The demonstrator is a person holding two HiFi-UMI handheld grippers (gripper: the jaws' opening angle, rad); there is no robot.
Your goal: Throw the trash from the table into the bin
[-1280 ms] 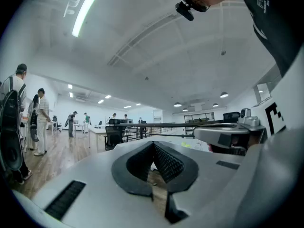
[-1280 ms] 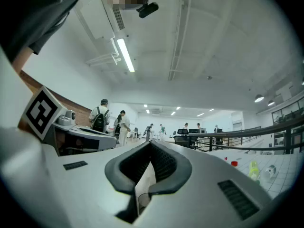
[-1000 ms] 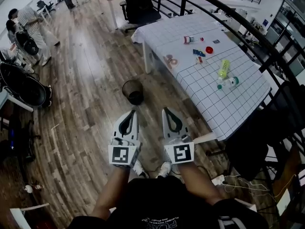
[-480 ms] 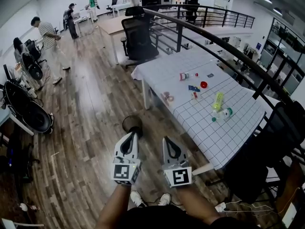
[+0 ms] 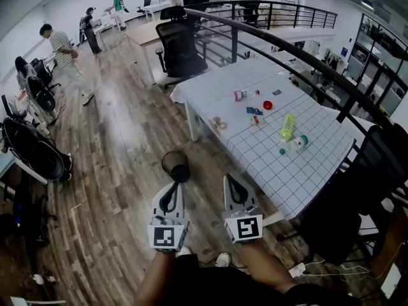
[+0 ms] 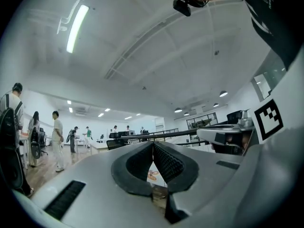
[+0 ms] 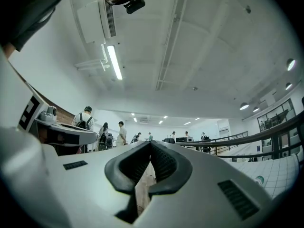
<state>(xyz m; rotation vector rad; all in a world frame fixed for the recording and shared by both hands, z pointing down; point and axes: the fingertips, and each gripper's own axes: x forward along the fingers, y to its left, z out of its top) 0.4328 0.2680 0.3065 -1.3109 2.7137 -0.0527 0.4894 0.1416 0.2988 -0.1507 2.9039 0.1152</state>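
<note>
Left gripper (image 5: 173, 185) and right gripper (image 5: 231, 179) have edged toward the bin (image 5: 175, 152), fingers closed empty; its contents unclear.

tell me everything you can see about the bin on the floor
The bin is a small, round, dark basket with an open top, narrowing slightly toward its base. It stands upright on the wooden floor, off the near corner of the white gridded table, touching only the floor. Its inside is too dark to show any contents.
</note>
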